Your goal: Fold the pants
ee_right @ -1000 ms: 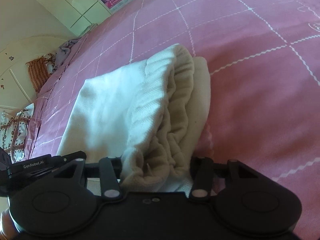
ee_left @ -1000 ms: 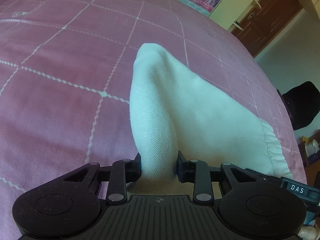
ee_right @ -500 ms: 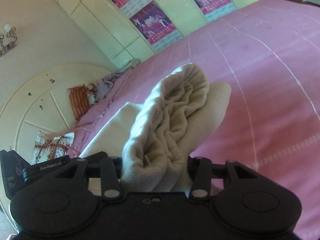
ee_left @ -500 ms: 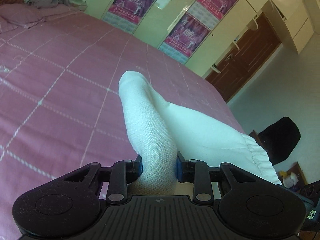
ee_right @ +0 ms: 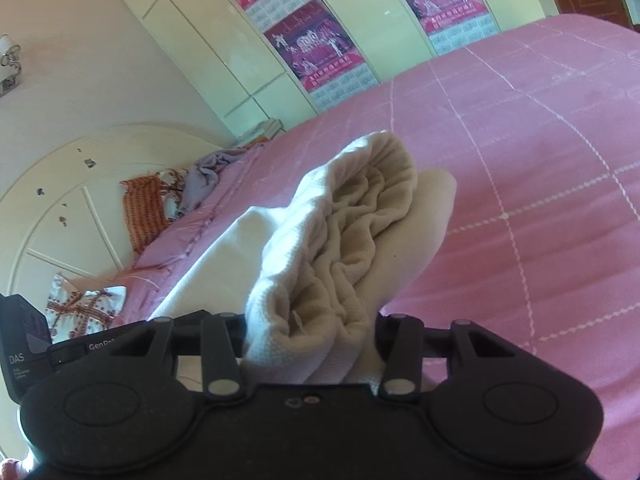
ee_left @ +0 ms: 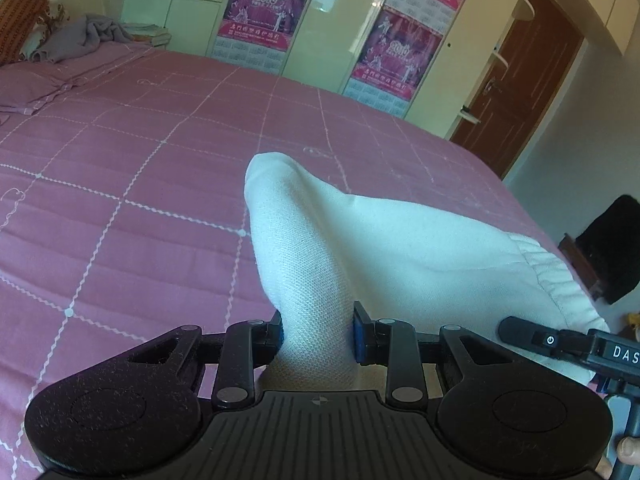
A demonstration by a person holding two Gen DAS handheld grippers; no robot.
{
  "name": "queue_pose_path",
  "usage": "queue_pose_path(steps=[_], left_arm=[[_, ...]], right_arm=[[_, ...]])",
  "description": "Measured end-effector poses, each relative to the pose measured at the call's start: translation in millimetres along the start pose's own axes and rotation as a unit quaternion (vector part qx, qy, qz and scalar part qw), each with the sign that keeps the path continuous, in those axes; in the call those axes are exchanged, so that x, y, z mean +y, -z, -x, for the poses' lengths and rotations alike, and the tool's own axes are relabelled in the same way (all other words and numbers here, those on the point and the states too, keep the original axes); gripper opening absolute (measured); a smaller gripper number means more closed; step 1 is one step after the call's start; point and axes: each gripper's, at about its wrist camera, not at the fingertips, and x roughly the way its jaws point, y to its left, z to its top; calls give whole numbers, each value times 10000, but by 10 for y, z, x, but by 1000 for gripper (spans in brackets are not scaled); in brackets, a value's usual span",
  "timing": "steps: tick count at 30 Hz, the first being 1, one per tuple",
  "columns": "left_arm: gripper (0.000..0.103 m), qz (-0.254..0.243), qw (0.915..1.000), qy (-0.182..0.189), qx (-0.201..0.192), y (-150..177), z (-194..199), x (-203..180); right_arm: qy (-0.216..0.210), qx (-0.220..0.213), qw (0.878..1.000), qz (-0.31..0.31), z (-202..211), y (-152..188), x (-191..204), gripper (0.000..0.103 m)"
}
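A bed (ee_left: 120, 168) under a pink quilted cover fills the room. Behind it stand glossy cream wardrobe doors (ee_left: 176, 16) carrying pink calendar posters (ee_left: 260, 12) (print unreadable), a brown door (ee_left: 524, 68) beside them, all in bright daylight.

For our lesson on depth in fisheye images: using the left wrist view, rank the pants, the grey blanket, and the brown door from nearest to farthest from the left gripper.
1. Pants: clamped in the left gripper, draped to the right.
2. Grey blanket: far left corner of the bed, by the wardrobe.
3. Brown door: upper right, beyond the bed. Blanket and door are both far; their order is uncertain.
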Motion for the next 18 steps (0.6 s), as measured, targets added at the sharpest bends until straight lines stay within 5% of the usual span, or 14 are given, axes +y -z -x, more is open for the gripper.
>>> queue_pose_path(steps=[6, 8, 11, 16, 18], left_arm=[[39, -60, 9958, -503, 765, 475, -435, 71], [57, -42, 9959, -610, 674, 579, -406, 104], [61, -180, 9951, -642, 731, 577, -324, 135], [65, -629, 9930, -963, 250, 547, 91, 3], [87, -670, 9935, -896, 195, 530, 197, -95]], right_arm=[[815, 541, 9951, -175, -351, 316, -374, 54], [1168, 646, 9907, -267, -387, 455, -466, 63], [1450, 424, 9881, -299, -251, 576, -506, 80], [1784, 78, 9835, -274, 106, 540, -434, 77], [1818, -225, 9831, 51, 256, 503, -261, 72]])
